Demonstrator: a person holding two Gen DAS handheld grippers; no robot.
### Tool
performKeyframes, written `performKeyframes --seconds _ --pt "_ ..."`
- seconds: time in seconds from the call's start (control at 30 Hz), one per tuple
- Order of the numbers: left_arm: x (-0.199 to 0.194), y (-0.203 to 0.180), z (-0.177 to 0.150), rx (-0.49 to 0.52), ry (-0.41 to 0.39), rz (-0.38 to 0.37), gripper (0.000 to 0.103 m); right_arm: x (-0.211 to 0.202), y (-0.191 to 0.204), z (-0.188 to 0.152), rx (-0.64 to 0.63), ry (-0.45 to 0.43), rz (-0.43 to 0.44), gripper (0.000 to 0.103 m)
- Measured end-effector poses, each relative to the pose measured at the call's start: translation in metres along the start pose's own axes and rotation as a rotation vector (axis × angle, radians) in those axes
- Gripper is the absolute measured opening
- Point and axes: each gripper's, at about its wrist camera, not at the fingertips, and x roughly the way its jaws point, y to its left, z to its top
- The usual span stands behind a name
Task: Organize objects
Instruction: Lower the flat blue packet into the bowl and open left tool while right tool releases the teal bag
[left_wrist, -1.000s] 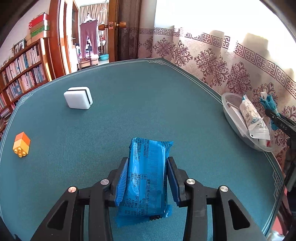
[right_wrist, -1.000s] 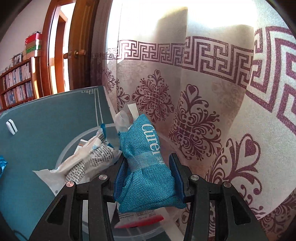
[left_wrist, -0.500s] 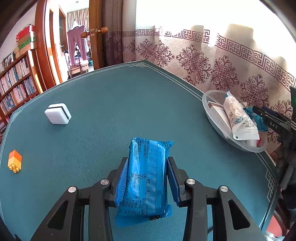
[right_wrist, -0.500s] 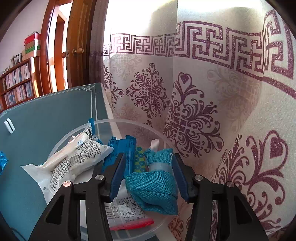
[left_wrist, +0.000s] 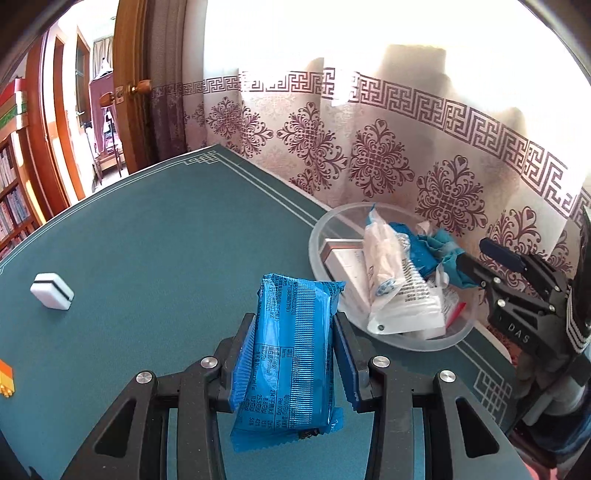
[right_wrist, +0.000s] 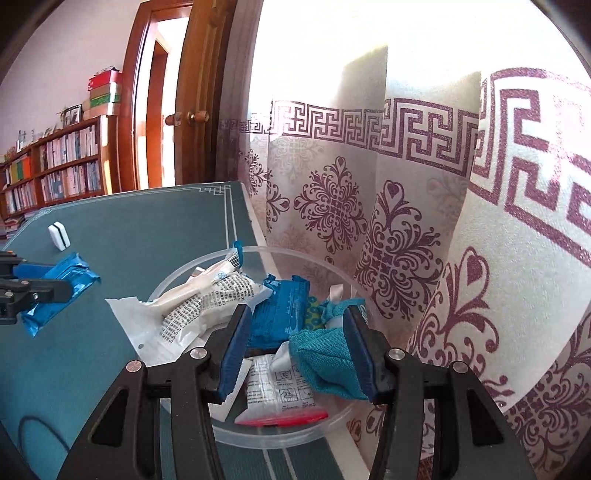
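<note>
Left wrist view: left gripper clamped on blue snack packet, both pads pressed to its sides, packet held above the teal table, just short of the clear bowl. Bowl sits at the table's edge by the patterned curtain; inside: white pouch, flat box, teal cloth bag. Right gripper at the bowl's far rim, beside the cloth bag. Only this view shows the orange block, well left of the bowl at the frame edge. White eraser also left of bowl, well apart.

Right wrist view: right gripper over the bowl, jaws just widened; left pad clear of the cloth bag, right pad at its side, contact unclear; bag rests in the bowl. Only here: second blue packet and red-edged sachet in bowl. Left gripper with packet left of bowl.
</note>
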Motion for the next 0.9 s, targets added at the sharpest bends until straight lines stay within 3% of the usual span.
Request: performKeyframes --seconds 0.4,0.73,0.8,0.83,0.87,0.9 --pt "0.025 -0.062 0.043 0.084 -0.006 -0.123 0.043 -0.012 -0.018 -0.014 0.046 0.010 0.057 0.053" --pt "0.052 -0.092 0.066 0.076 0.013 -0.246 0.044 -0.004 -0.013 -0.020 0.055 0.041 0.123 0.053" --pt "0.056 -0.094 0.067 0.074 0.005 -0.250 0.056 -0.001 -0.008 -0.022 0.047 0.054 0.140 0.053" --pt "0.056 -0.093 0.067 0.068 -0.001 -0.242 0.074 -0.001 -0.006 -0.023 0.040 0.057 0.146 0.053" --pt "0.055 -0.090 0.066 0.057 -0.013 -0.234 0.082 0.000 -0.005 -0.023 0.036 0.057 0.148 0.053" --pt "0.054 -0.087 0.066 0.046 -0.025 -0.229 0.082 -0.001 -0.004 -0.024 0.036 0.055 0.151 0.053"
